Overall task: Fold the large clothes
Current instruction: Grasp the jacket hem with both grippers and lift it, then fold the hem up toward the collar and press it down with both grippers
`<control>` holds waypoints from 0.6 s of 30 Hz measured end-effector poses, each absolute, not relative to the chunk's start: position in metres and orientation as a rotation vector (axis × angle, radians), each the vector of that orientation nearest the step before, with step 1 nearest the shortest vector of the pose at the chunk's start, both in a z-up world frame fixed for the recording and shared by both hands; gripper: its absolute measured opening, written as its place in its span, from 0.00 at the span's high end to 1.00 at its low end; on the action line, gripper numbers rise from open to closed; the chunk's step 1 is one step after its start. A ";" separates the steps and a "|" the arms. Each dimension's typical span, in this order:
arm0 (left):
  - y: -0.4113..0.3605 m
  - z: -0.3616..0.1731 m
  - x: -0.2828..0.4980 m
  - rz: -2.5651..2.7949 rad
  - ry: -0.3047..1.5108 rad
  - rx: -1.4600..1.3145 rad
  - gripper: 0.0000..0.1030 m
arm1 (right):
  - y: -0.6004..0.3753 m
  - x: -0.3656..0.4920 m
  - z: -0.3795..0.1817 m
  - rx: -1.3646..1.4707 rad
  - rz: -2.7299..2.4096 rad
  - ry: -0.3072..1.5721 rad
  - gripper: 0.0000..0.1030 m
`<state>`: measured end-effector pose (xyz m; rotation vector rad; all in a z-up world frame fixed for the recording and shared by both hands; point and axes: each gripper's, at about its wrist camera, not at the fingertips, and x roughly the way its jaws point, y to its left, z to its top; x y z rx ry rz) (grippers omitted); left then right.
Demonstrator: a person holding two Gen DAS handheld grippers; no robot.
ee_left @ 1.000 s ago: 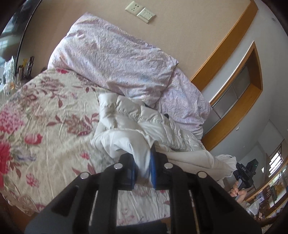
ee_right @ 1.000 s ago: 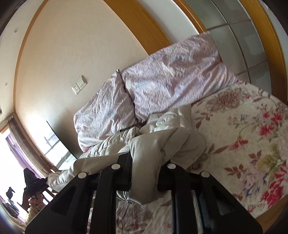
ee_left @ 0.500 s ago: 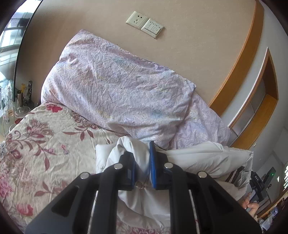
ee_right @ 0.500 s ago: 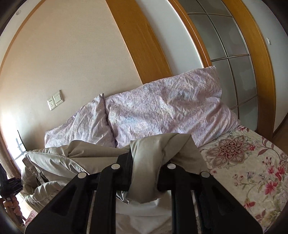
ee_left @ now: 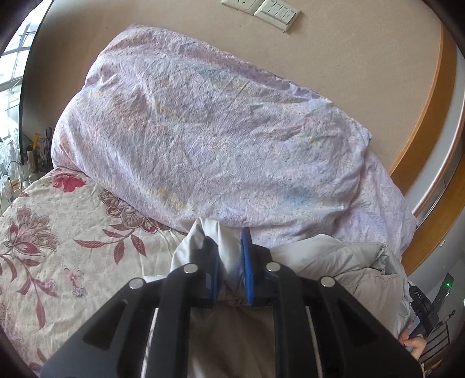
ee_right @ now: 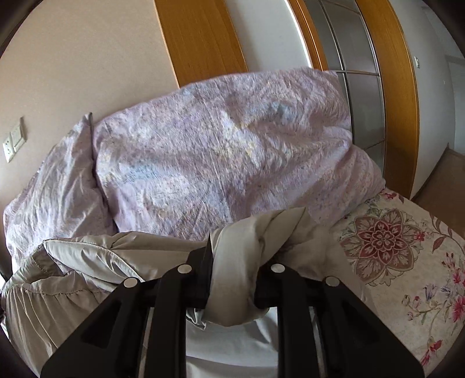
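A pale grey-white padded jacket (ee_left: 334, 261) lies on the floral bed sheet (ee_left: 58, 232), close under the pillows. My left gripper (ee_left: 229, 261) is shut on a bunched fold of the jacket, which sticks up between its blue pads (ee_left: 247, 261). In the right wrist view the same jacket (ee_right: 87, 261) spreads to the left, and my right gripper (ee_right: 232, 273) is shut on a thick twisted fold of it that drapes over the fingers. The person's other hand with its gripper (ee_left: 421, 319) shows at the lower right of the left wrist view.
Two crumpled lilac pillows (ee_left: 203, 130) (ee_right: 218, 151) lean against the beige wall just ahead. Wall sockets (ee_left: 261, 8) sit above them. Wooden-framed sliding doors (ee_right: 363, 72) stand to the right. A bedside shelf with bottles (ee_left: 32, 157) is at the far left.
Both grippers carried their folds of the jacket up the bed toward the pillows, which now fill the views. The jacket has doubled over on itself. Both grips stayed shut.
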<state>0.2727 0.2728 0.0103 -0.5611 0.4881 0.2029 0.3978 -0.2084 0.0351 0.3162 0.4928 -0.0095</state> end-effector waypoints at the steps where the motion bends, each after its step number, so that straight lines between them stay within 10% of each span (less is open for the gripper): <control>1: 0.274 0.006 0.280 0.208 0.494 -0.567 0.83 | -0.208 0.406 0.030 0.332 -0.026 0.520 0.81; 6: 0.276 -0.008 0.308 0.240 0.511 -0.559 0.71 | -0.214 0.440 0.009 0.431 -0.065 0.626 0.64; 8: 0.277 -0.009 0.313 0.279 0.506 -0.554 0.25 | -0.220 0.444 0.006 0.491 -0.052 0.634 0.57; 10: 0.279 -0.005 0.311 0.328 0.461 -0.540 0.04 | -0.227 0.443 0.006 0.554 -0.022 0.618 0.51; 18: 0.259 0.028 0.280 0.317 0.378 -0.436 0.04 | -0.221 0.395 0.054 0.427 0.021 0.363 0.32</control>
